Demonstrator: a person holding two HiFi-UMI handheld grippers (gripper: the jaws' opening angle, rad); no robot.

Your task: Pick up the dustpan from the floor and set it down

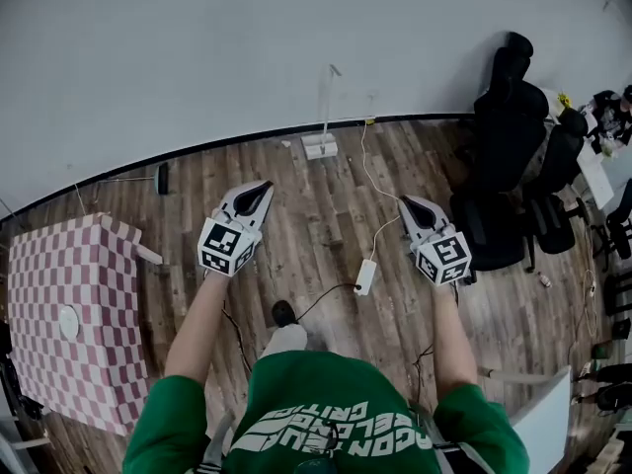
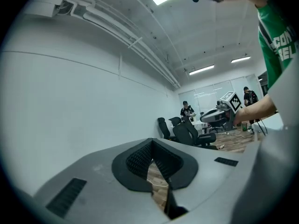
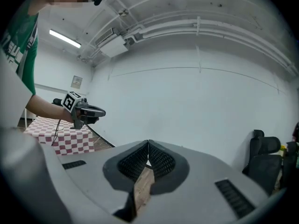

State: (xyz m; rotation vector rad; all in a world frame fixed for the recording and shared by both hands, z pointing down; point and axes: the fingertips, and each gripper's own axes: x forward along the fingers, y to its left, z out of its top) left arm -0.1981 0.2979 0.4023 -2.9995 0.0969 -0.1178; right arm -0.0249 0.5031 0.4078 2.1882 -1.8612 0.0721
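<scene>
Wall: long bare white wall [image 1: 247,47], meeting the wood floor [image 1: 316,225] at a dark skirting line.
Dustpan: white dustpan [image 1: 319,147] with a thin upright handle, standing on the floor at the wall's foot, about mid-wall; well apart from both grippers.
Open room: bare planks from the grippers up to the wall, crossed by a white cable; a white power strip [image 1: 365,276] lying farther from the wall, between the two forearms.
Left edge: checked table [image 1: 69,304] close to the wall's left stretch, just beside the left forearm.
Right edge: black office chairs [image 1: 509,136] crowded at the wall's right end, near the right gripper.
Left gripper [image 1: 262,188]: pointing at the wall, about level; jaws closed tip to tip, nothing between the pads [image 2: 140,158].
Right gripper [image 1: 406,201]: aimed at the wall, tipped slightly down; jaws pressed together, empty.
Arms: both forearms stretched forward toward the wall, side by side, apart.
</scene>
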